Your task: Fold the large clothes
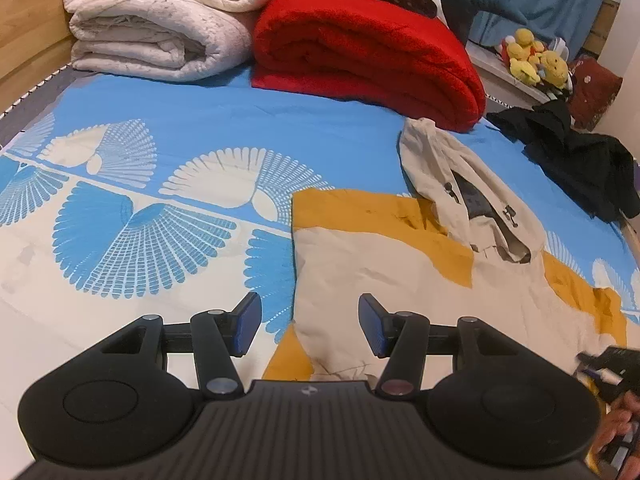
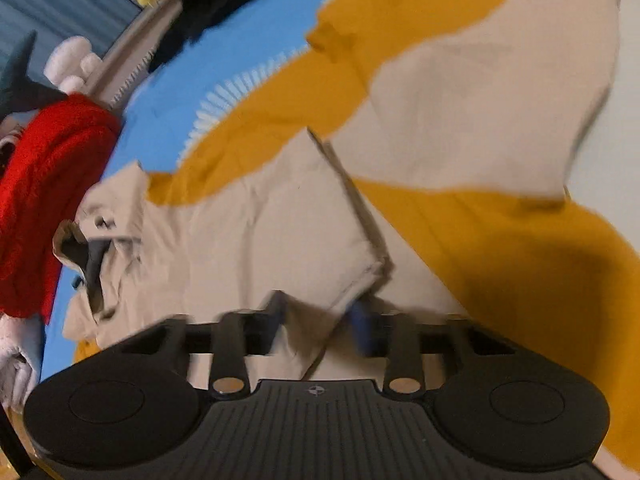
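A beige and mustard-yellow hooded jacket [image 1: 400,264] lies flat on the blue patterned bed sheet [image 1: 200,128], hood toward the red blanket. My left gripper [image 1: 310,322] is open and empty, hovering over the jacket's left edge. In the right wrist view, which is blurred, my right gripper [image 2: 320,322] has its fingers spread with a folded beige corner of the jacket [image 2: 260,220] lying between them; a firm hold is not clear. The right gripper's edge and a hand show at the left wrist view's lower right [image 1: 612,364].
A folded red blanket [image 1: 368,56] and a rolled white quilt [image 1: 160,28] sit at the head of the bed. A black garment [image 1: 576,152] lies at the right edge. Yellow plush toys [image 1: 536,56] sit on a shelf beyond.
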